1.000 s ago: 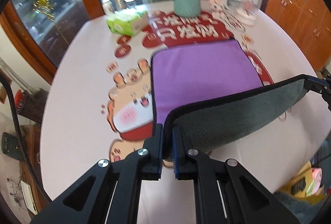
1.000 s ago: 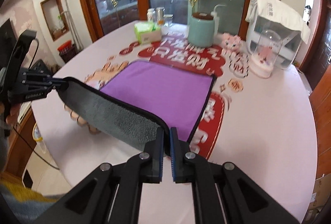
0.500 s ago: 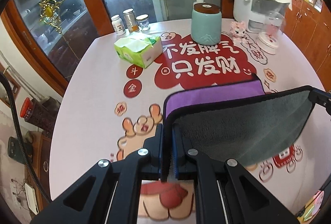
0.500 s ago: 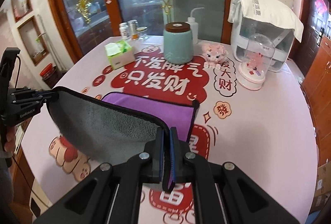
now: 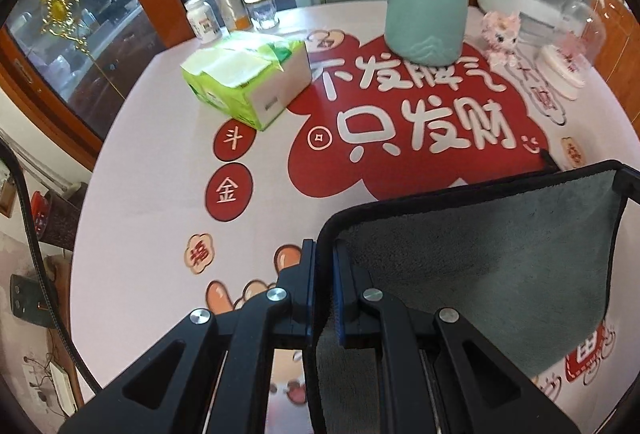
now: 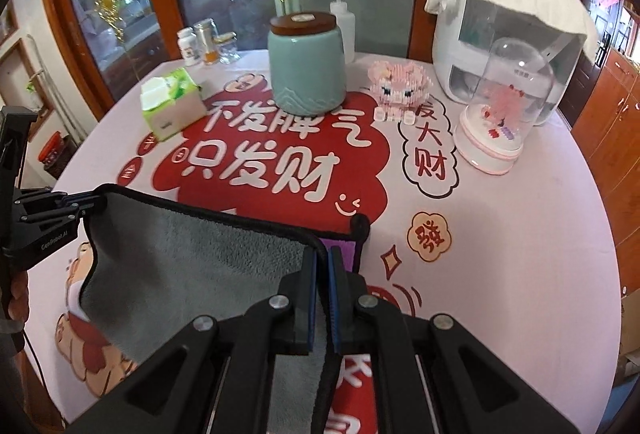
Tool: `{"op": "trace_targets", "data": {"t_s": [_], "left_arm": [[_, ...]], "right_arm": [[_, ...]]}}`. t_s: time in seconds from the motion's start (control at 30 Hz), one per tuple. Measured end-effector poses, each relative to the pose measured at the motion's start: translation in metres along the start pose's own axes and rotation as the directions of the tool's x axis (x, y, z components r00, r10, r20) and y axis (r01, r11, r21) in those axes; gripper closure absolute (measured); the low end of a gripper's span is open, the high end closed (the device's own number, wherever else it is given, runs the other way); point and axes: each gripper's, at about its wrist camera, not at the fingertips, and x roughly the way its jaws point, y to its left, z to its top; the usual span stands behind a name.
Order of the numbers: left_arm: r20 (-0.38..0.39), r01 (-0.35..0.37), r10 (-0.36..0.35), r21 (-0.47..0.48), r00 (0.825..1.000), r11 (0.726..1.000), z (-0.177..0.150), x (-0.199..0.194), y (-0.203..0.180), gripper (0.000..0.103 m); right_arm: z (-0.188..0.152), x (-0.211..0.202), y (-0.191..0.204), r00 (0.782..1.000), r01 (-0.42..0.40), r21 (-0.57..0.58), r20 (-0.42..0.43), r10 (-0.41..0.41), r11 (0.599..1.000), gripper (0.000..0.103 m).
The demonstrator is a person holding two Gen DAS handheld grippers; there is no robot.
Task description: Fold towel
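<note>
The towel is grey on one side and purple on the other, with a black hem. My left gripper is shut on its near-left corner. My right gripper is shut on the other near corner. Both hold that edge lifted above the round table, grey side up, carried over the rest of the towel. In the right wrist view the grey side covers nearly all the purple; only a purple sliver shows by the far right corner. The left gripper also shows at that view's left edge.
A green tissue box, a teal jar, a pink block toy, a domed pink ornament and a white appliance stand at the far side of the table. Small jars stand at the back left.
Both grippers have carried the lifted towel edge forward across the table. The purple side, mostly visible a second ago, is now almost fully covered by the grey side.
</note>
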Motion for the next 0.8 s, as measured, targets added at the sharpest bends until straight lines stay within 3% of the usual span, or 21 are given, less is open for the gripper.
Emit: {"op": "trace_targets", "data": {"t_s": [0.5,0.8], "left_arm": [[-0.086,0.005,-0.004,0.016,0.996,1.000,0.012,0.067,-0.013,0.097],[-0.081,0.002,-0.001,0.018,0.997,1.000,0.013,0.071,-0.014,0.096]], "right_arm": [[-0.001,0.065,-0.005,0.993,0.050,-0.002,-0.104,-0.050,0.999,0.098],[-0.002,0.080,-0.009,0.988,0.067,-0.004,-0.136,-0.067,0.998,0.096]]}}
